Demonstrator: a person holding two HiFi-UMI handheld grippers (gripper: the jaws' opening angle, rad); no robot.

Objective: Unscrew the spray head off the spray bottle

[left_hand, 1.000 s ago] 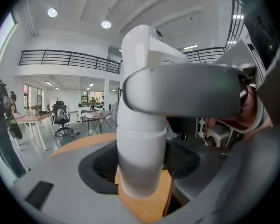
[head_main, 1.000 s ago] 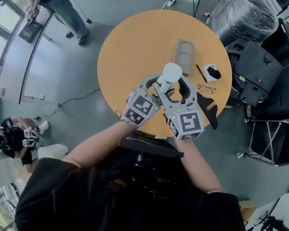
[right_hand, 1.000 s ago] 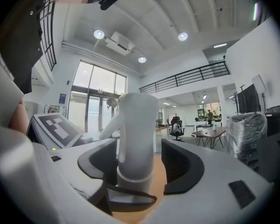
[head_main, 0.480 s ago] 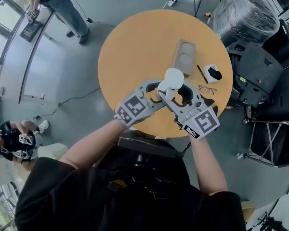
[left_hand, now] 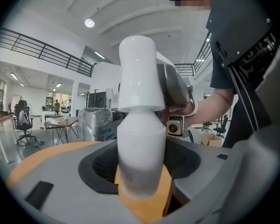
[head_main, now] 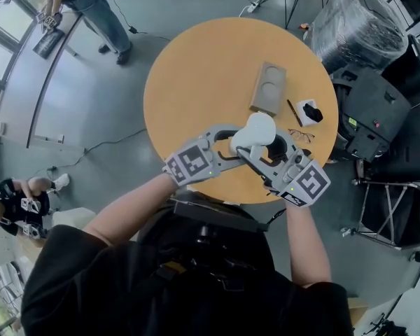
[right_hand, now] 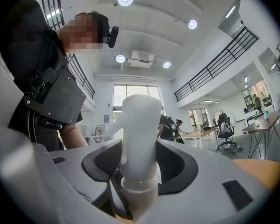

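Observation:
A white spray bottle (head_main: 257, 130) hangs above the near side of the round orange table (head_main: 196, 68), held between both grippers. My left gripper (head_main: 234, 142) comes in from the left and is shut on the bottle's body (left_hand: 140, 157), which fills the gap between its jaws. From the right, my right gripper (head_main: 260, 149) is shut on the spray head (right_hand: 140, 125); its jaws have just been closing round it. The nozzle points left in the right gripper view, above a translucent collar (right_hand: 139, 190). The right gripper shows behind the bottle in the left gripper view.
On the table beyond the bottle lie a brown block with two round recesses (head_main: 268, 88), a pen (head_main: 292, 108), a small white box (head_main: 309, 110) and glasses (head_main: 301, 135). Black cases (head_main: 374, 110) stand right of the table. A person (head_main: 84, 5) stands far left.
The bottle and both grippers have drifted a little to the right over the table. The right gripper has swung outward to the right and turned, its jaws drawn in on the spray head.

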